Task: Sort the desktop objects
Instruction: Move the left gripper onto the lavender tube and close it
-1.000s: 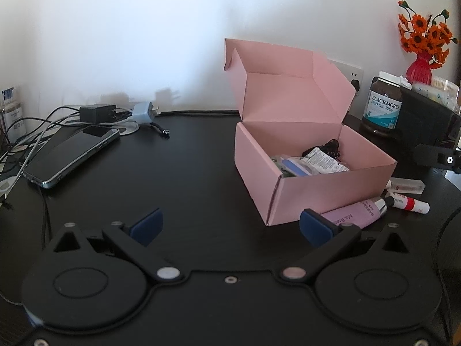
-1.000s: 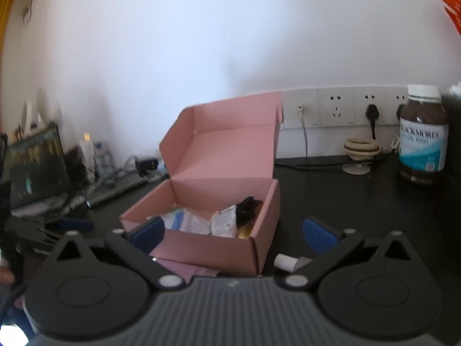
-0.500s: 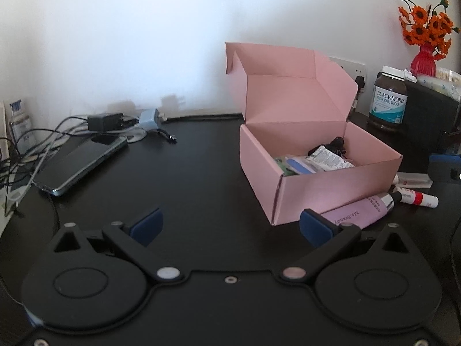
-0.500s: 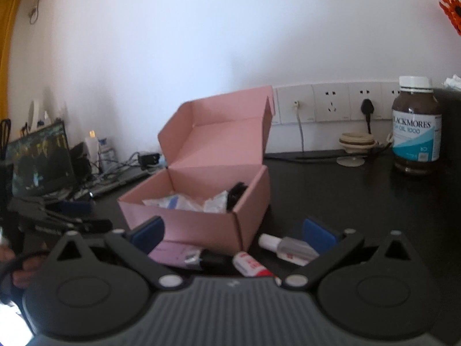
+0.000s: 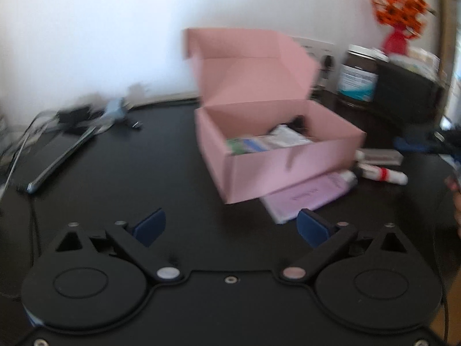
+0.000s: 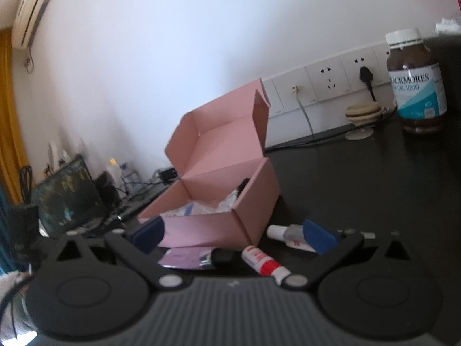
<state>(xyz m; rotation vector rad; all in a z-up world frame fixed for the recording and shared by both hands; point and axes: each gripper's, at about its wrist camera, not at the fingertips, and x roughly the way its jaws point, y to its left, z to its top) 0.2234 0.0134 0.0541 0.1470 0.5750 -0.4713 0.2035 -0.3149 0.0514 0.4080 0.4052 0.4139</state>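
Note:
An open pink box (image 5: pixel 276 155) (image 6: pixel 222 207) stands on the black desk with several small packets inside. A lilac tube (image 5: pixel 311 193) (image 6: pixel 187 259) lies against its front wall. Beside the tube lie a white tube with a red band (image 5: pixel 383 174) (image 6: pixel 263 261) and a small clear bottle (image 5: pixel 380 155) (image 6: pixel 288 232). My left gripper (image 5: pixel 232 227) is open and empty, low in front of the box. My right gripper (image 6: pixel 233 236) is open, with the tubes and clear bottle just ahead between its fingers.
A brown supplement bottle (image 6: pixel 415 83) (image 5: pixel 358 77) stands at the wall sockets (image 6: pixel 325 80). A phone (image 5: pixel 60 155), chargers and cables lie at the left. A red vase of orange flowers (image 5: pixel 397 17) sits on a black box (image 5: pixel 409 92). A laptop screen (image 6: pixel 66 196) is far left.
Both grippers have swung, and the left view is now blurred. The right gripper drew back and tilted, bringing the tubes and clear bottle between its fingers. Both stay open.

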